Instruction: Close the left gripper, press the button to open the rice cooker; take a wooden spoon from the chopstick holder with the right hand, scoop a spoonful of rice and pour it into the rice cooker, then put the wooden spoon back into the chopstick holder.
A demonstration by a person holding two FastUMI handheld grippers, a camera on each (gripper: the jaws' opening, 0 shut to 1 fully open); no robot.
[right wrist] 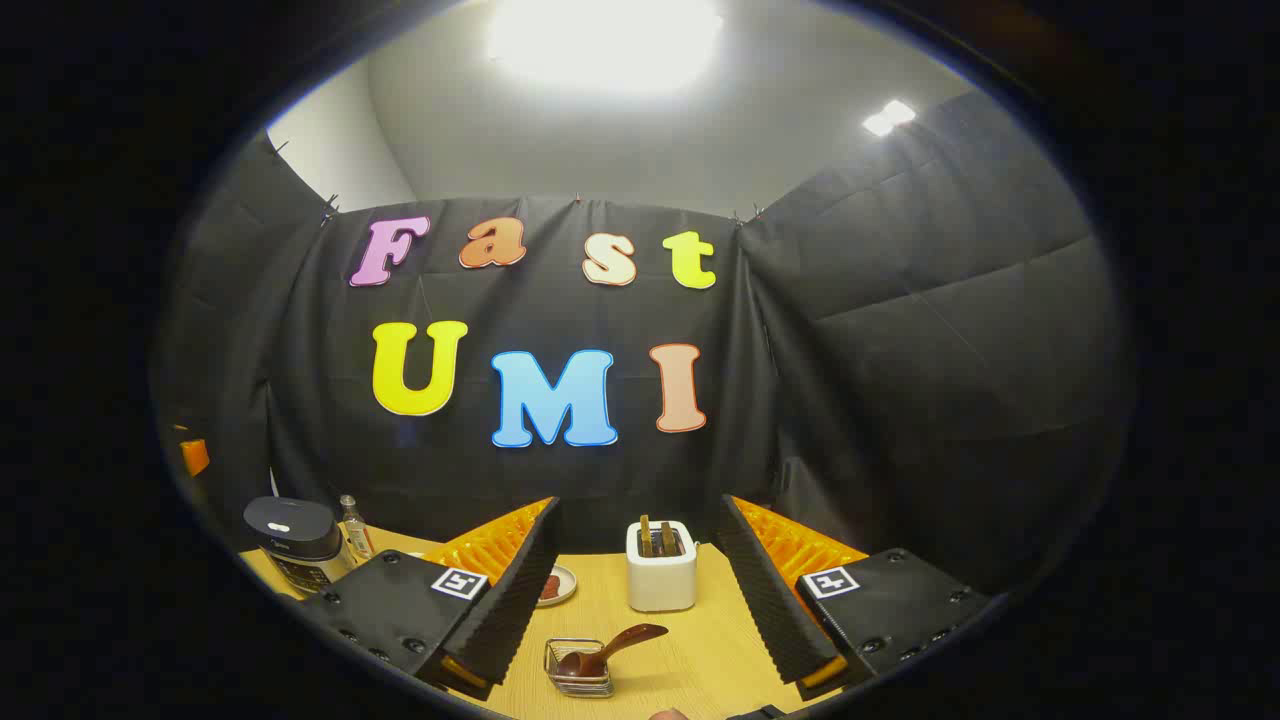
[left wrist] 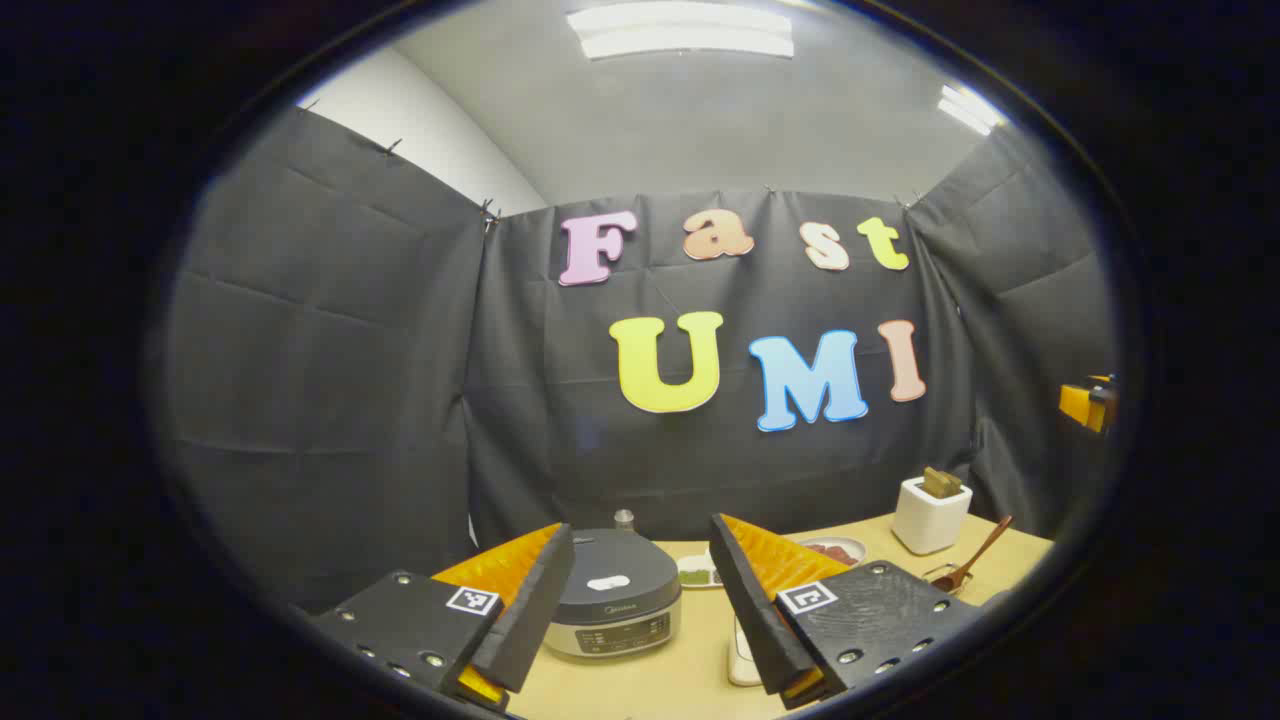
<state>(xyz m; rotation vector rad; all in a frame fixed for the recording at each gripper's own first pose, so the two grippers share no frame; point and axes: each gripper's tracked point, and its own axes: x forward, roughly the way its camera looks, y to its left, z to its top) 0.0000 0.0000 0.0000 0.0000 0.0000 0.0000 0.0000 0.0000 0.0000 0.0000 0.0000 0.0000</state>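
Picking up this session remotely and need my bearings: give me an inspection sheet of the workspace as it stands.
Surface: wooden table, bare in front.
Job's things: rice cooker lid shut; wooden spoon resting in wire holder.
Clutter: white toaster, small plate, bottle beside cooker.
Grippers: left gripper open, facing cooker; right gripper open above spoon.
Cables: nothing seen.
Surroundings: black cloth wall, ceiling lights.

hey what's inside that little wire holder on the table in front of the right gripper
A wooden spoon leans in the wire holder, bowl end down, handle sticking out up and to the right. Whether anything lies beneath the spoon's bowl cannot be seen.
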